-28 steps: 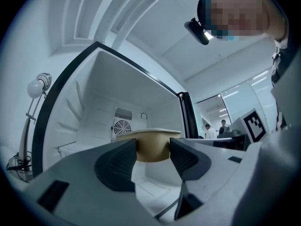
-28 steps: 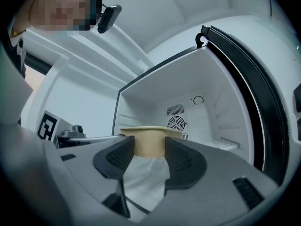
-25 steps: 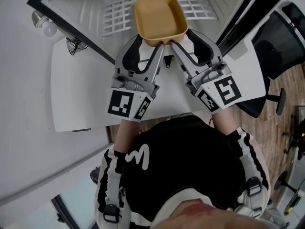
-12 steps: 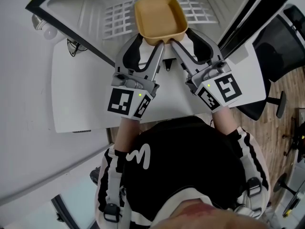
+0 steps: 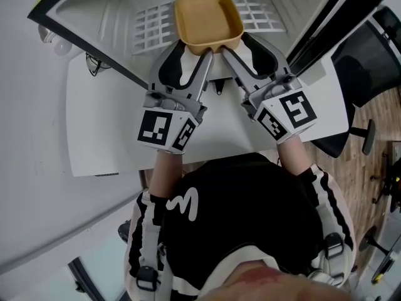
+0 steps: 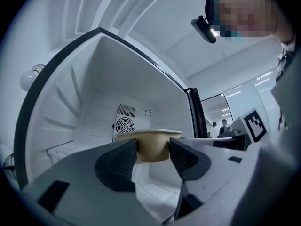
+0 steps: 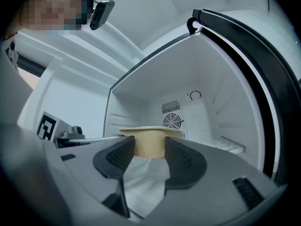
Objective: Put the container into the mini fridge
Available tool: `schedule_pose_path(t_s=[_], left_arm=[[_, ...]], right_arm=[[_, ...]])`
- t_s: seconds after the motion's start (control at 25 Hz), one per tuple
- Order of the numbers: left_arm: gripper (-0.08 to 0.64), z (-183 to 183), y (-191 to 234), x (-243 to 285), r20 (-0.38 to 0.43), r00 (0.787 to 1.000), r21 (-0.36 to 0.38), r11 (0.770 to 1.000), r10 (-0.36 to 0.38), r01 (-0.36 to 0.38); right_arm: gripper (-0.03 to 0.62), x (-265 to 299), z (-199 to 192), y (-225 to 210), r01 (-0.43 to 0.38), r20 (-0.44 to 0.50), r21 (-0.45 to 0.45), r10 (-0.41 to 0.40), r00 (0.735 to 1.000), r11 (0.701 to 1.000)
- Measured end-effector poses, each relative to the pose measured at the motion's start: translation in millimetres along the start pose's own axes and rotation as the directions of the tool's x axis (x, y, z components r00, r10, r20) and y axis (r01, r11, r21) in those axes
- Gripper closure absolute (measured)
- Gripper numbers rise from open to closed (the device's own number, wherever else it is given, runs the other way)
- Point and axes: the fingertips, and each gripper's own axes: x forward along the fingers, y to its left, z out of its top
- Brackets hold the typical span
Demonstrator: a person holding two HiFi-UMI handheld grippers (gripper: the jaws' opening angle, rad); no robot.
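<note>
- container (image 5: 207, 16): tan squarish tub, rounded corners, smooth matte, empty
- it's held inside the open white mini fridge (image 5: 119, 8), over a white wire shelf (image 5: 150, 25)
- left gripper (image 6: 153, 148) and right gripper (image 7: 149, 147) jaws each clamped on its near wall

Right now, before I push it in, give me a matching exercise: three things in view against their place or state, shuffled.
1 container
2 fan grille
3 office chair

A on the back wall of the fridge
B black, on the wood floor at right
C tan, gripped by left tongs and right tongs

Pairs: 1-C, 2-A, 3-B
</note>
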Motion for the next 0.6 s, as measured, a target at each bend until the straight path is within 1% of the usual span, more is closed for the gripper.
schedule_pose_path(t_s=[0.6], left_arm=[[0.336,-5,10,15,-0.024,1.000,-0.012,1.000,0.003,-0.003]], right_arm=[[0.383,14,-3,-14,0.008,-0.026,0.019,-0.007,1.000,1.000]])
